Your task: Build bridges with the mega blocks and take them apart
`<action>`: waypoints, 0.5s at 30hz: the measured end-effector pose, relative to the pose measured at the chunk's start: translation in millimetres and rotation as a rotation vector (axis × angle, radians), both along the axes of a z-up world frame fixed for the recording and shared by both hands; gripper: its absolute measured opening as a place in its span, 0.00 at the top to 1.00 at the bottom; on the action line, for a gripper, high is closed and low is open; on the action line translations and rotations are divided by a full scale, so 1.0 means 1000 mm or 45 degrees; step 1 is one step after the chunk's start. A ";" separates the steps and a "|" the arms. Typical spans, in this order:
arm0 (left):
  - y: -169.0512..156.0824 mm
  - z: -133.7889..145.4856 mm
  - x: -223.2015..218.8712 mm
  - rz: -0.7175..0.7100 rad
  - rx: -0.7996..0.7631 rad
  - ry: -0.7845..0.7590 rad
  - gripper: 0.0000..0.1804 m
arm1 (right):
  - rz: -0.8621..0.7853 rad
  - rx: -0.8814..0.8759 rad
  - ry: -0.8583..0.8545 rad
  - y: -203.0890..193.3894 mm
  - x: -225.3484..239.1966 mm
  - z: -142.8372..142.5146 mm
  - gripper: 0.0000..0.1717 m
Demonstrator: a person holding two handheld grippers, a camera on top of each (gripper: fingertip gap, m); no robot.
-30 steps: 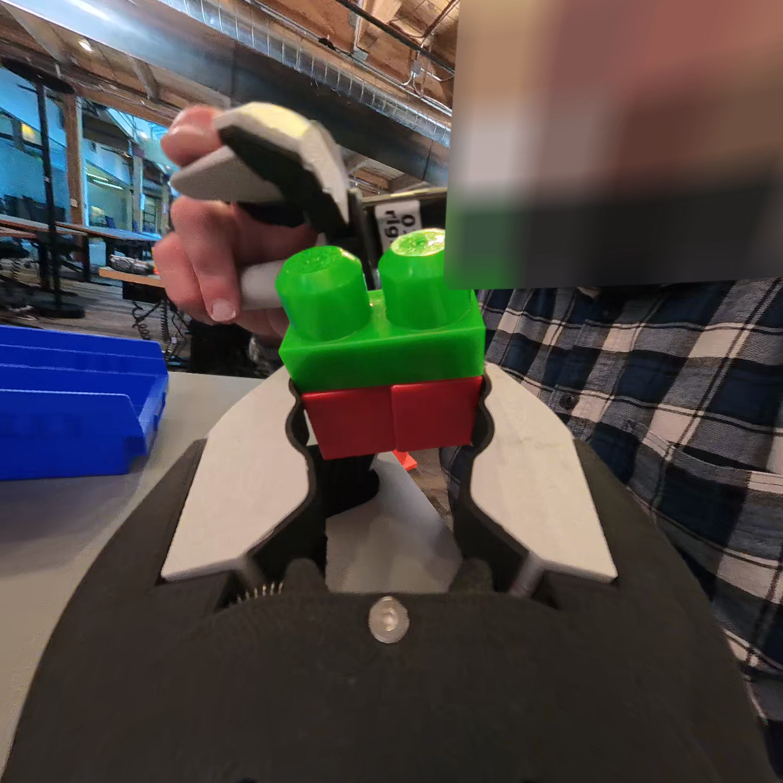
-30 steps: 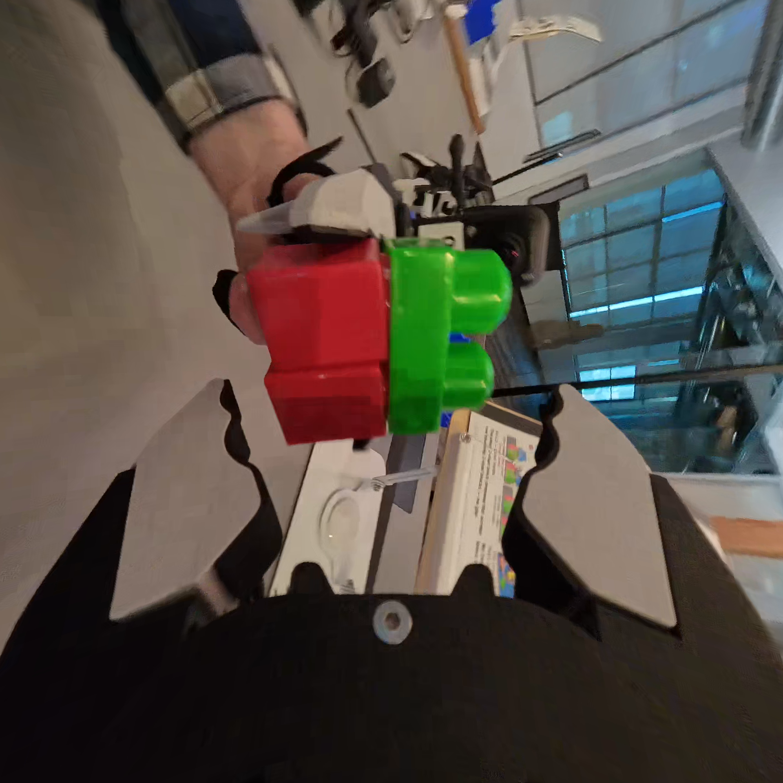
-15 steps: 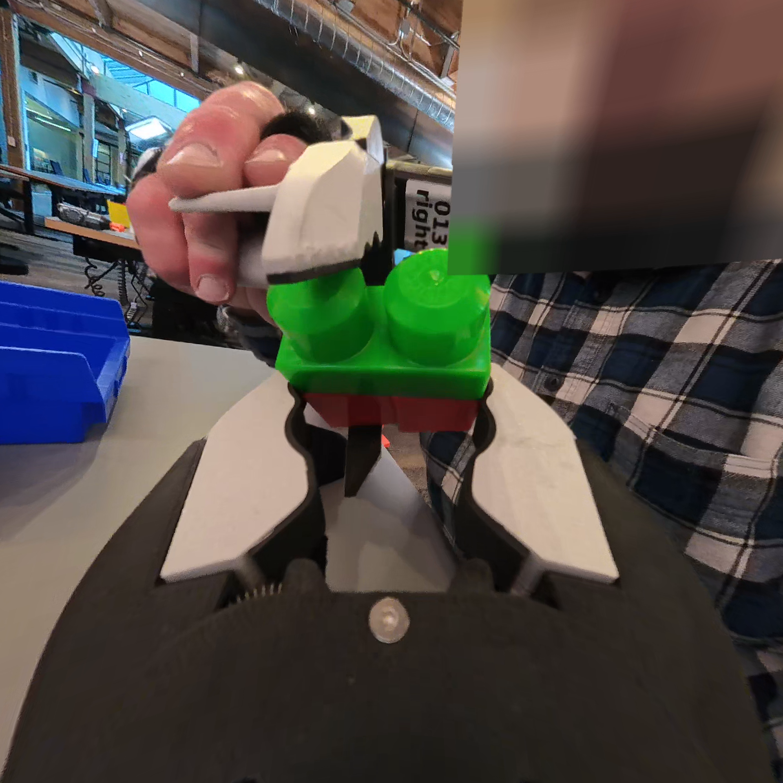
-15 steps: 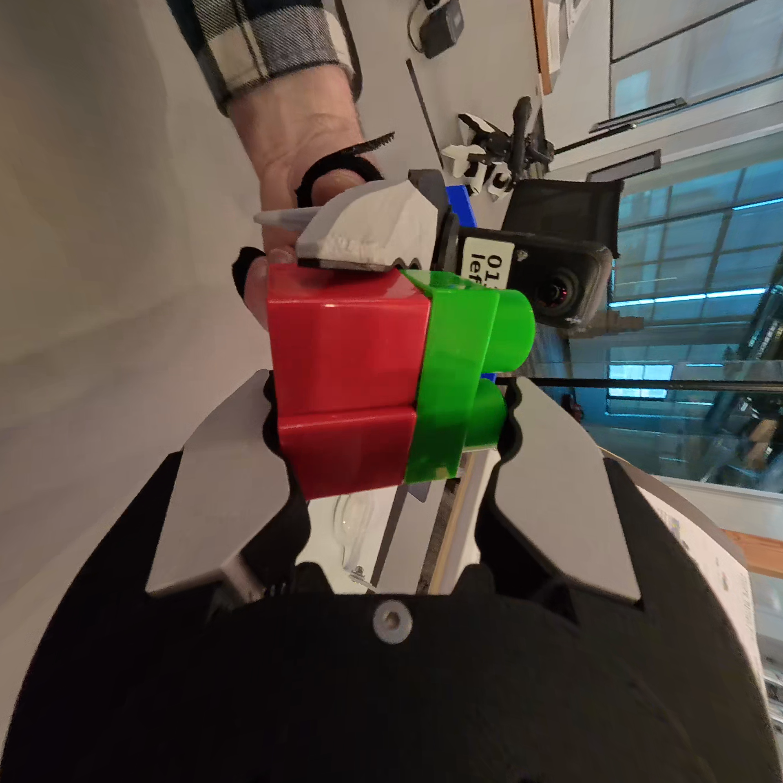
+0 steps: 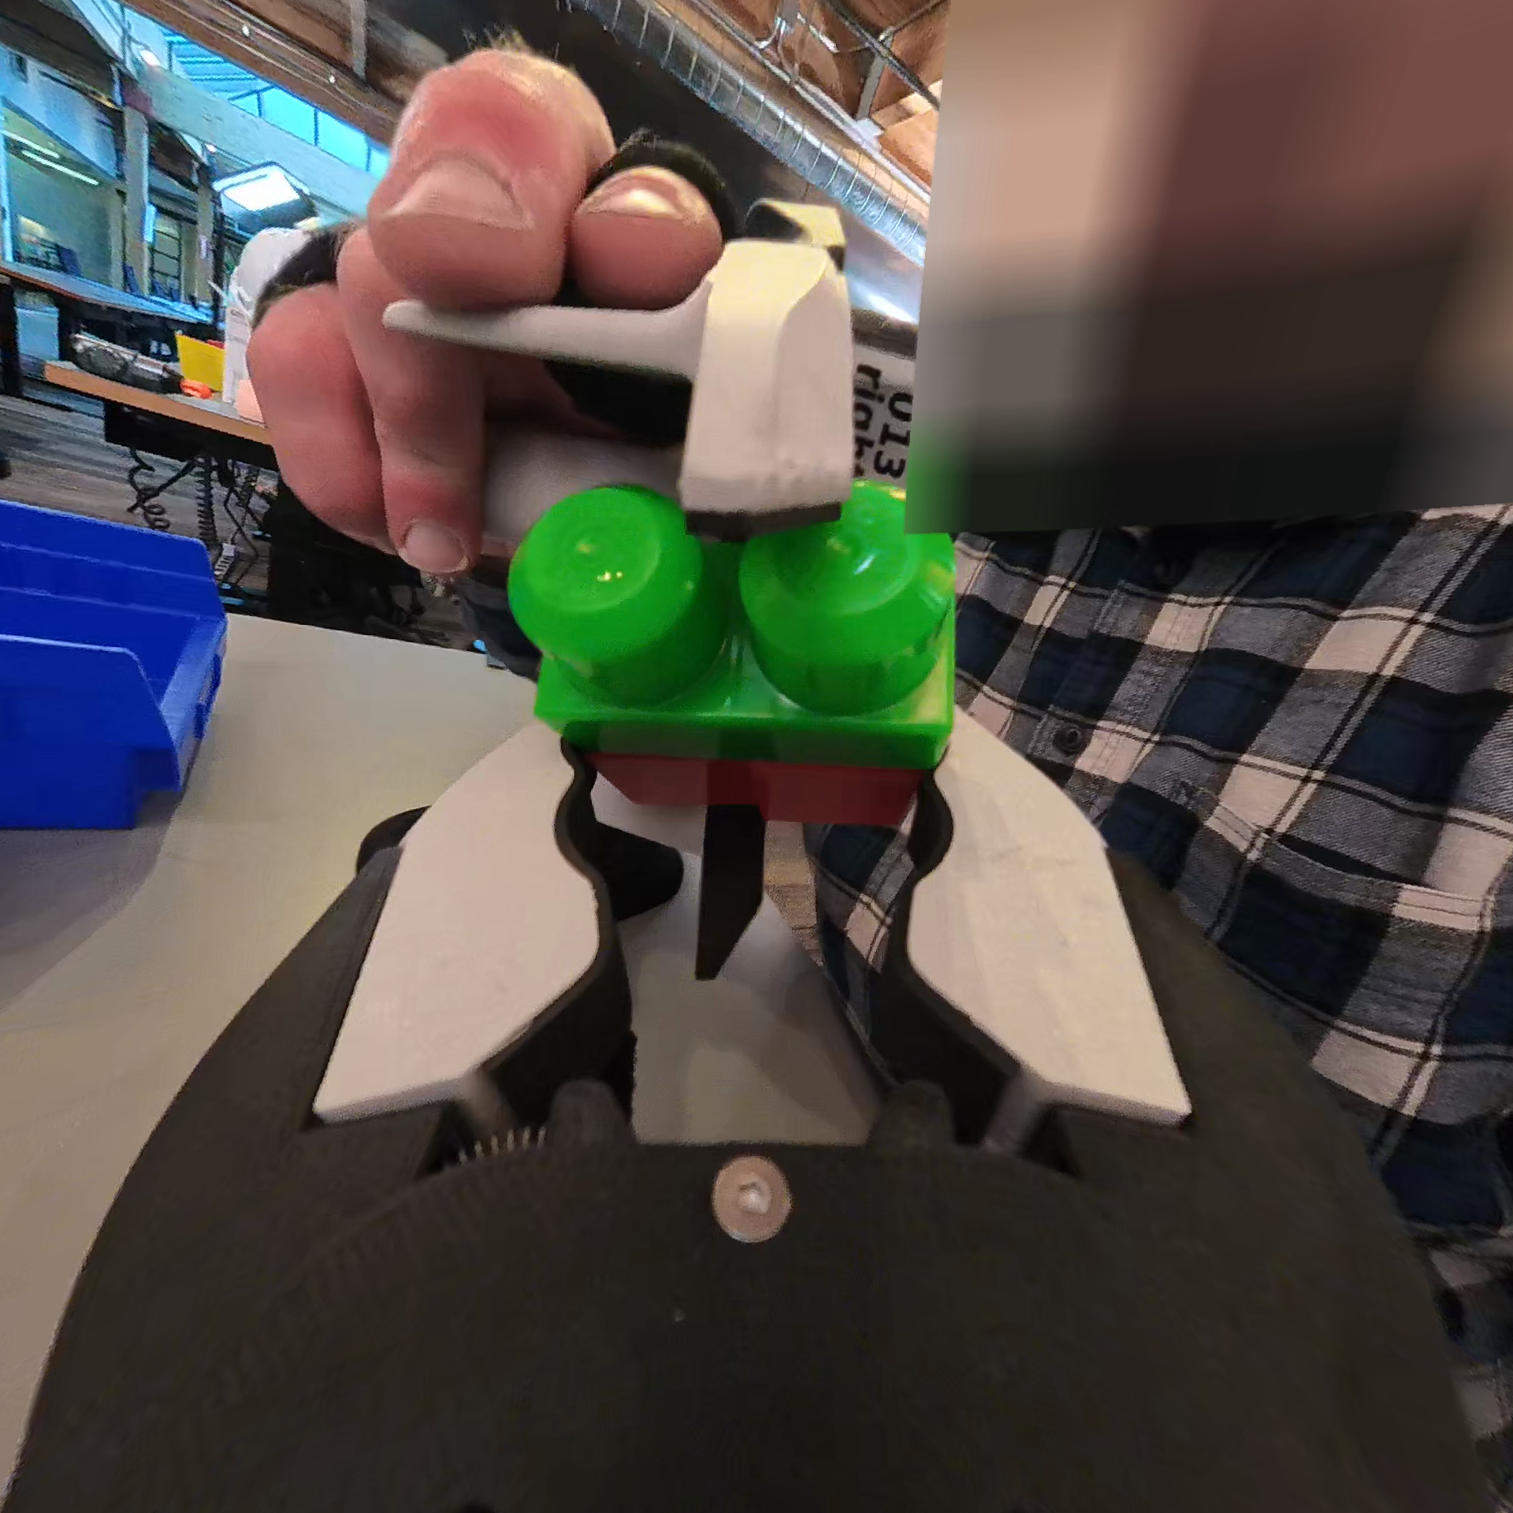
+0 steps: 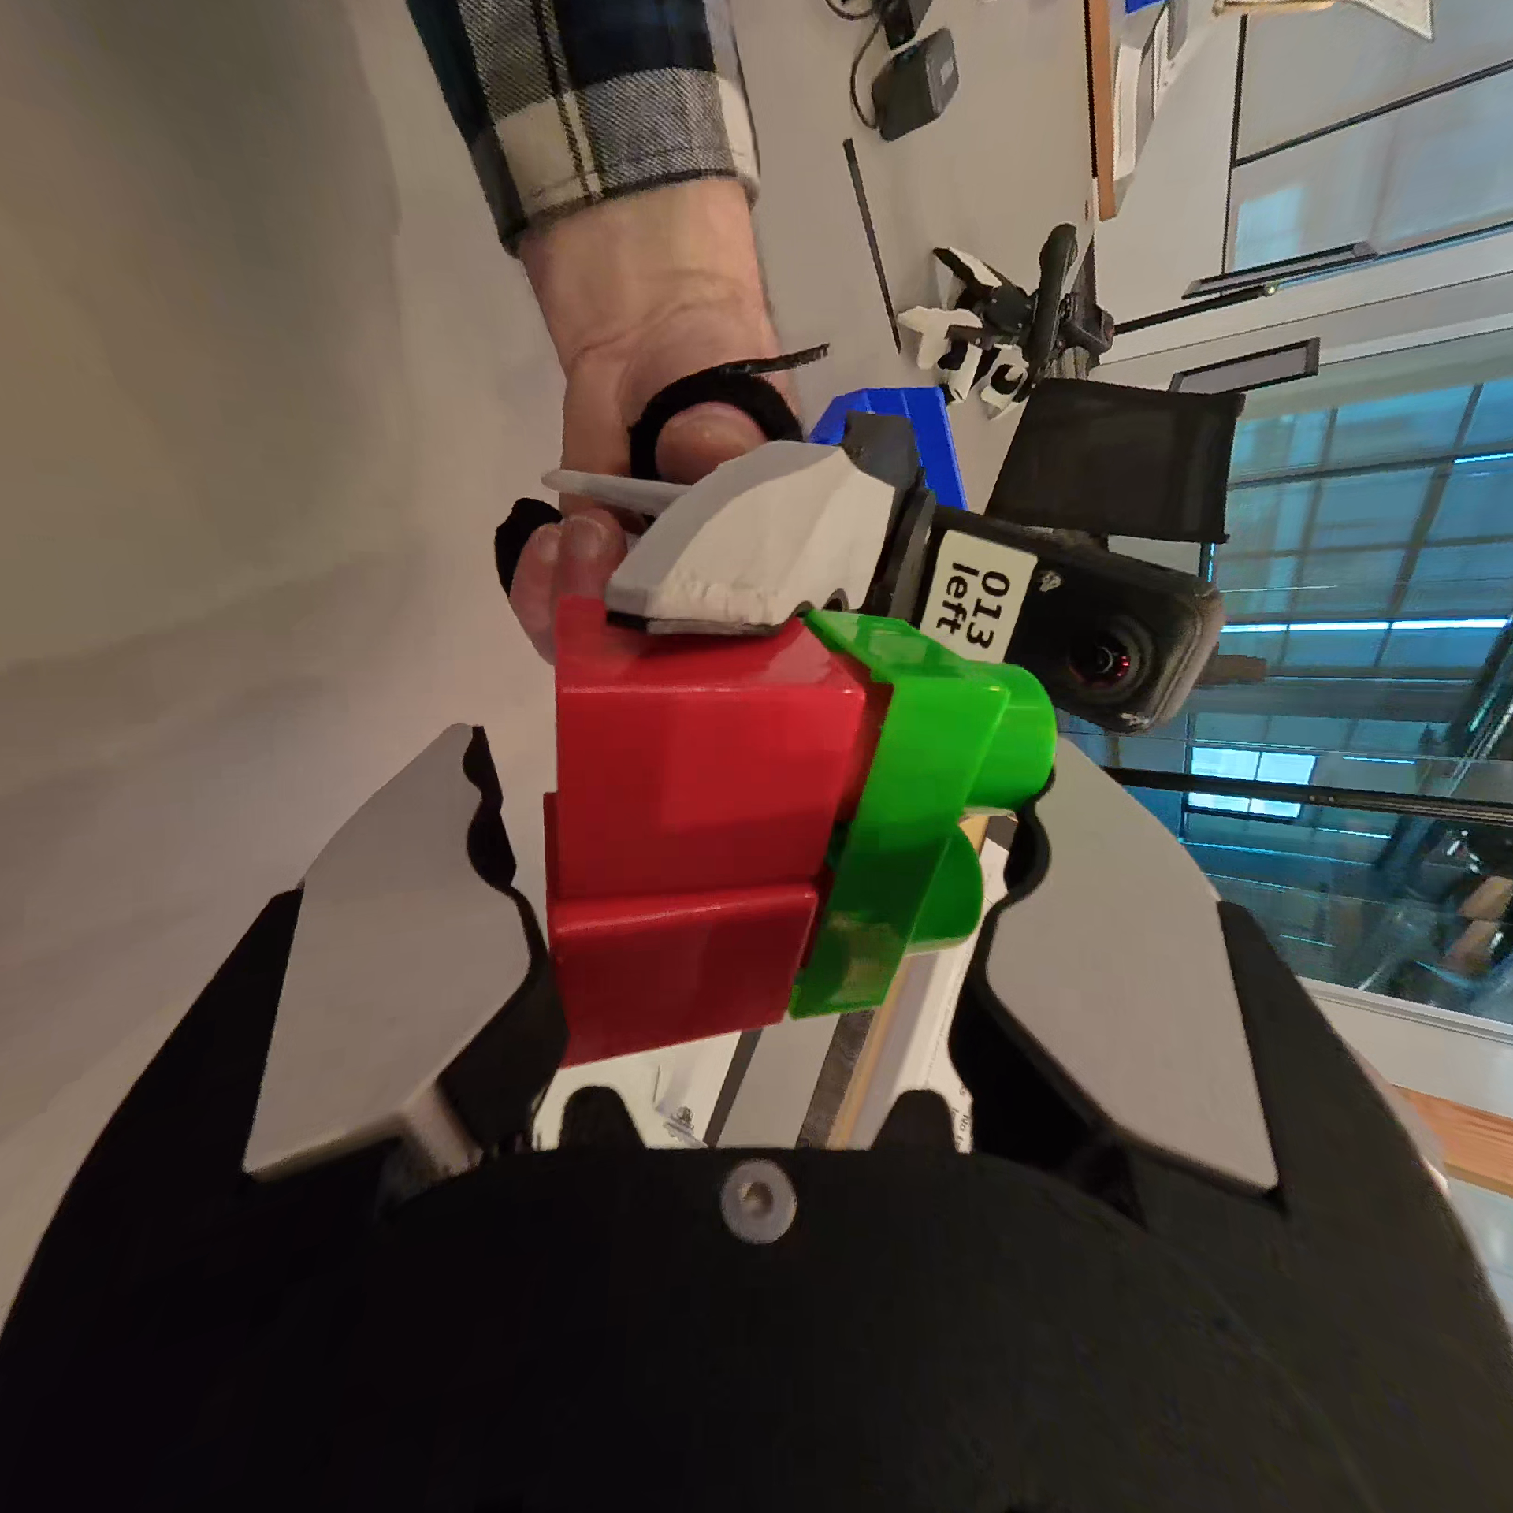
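Red block (image 6: 696,835) clamped between the left gripper (image 5: 753,786) pads, up in the air off the tabletop (image 5: 327,737). Green block (image 6: 925,819) tilting away from the red one. Right gripper (image 6: 761,843) fingers spread around the pair: one pad on a green stud, the other just clear of the red.

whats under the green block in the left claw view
A red block sits directly under the green block, joined to it, with the left claw pressing on the red block's sides. Only its top edge shows; the rest is hidden from this angle.
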State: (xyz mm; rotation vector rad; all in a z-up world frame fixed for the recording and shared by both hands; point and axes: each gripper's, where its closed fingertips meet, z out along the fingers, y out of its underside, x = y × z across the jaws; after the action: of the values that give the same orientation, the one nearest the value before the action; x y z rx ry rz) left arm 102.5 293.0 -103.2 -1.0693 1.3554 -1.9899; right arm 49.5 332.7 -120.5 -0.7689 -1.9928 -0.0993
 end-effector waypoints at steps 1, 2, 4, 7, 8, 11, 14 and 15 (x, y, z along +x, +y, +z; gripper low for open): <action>-0.001 -0.002 0.000 0.000 0.011 0.010 0.59 | 0.003 -0.007 0.000 -0.001 0.000 -0.001 0.31; -0.001 -0.002 0.000 0.002 0.011 0.010 0.59 | -0.002 -0.006 0.015 -0.001 -0.001 0.001 0.34; 0.001 -0.001 0.000 0.024 0.015 0.004 0.59 | -0.023 0.003 0.043 0.001 -0.001 0.004 0.39; 0.000 -0.001 0.001 0.028 0.035 0.002 0.59 | -0.020 0.023 0.074 0.000 -0.001 0.005 0.40; 0.000 -0.001 0.001 0.025 0.038 0.000 0.59 | -0.023 0.032 0.087 0.000 -0.001 0.005 0.40; 0.000 -0.002 0.001 0.031 0.051 0.004 0.59 | -0.031 0.049 0.109 0.001 -0.001 0.005 0.40; 0.002 -0.006 0.001 0.032 0.048 0.017 0.59 | -0.039 0.030 0.100 0.003 -0.001 0.001 0.40; 0.004 -0.006 0.001 0.037 0.021 0.021 0.59 | -0.047 0.013 0.094 0.005 0.000 0.000 0.39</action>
State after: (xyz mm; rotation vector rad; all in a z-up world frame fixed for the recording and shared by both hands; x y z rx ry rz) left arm 103.8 296.7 -109.5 -1.0935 1.3550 -1.9497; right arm 49.2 338.1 -120.9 -0.7923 -1.9073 -0.1014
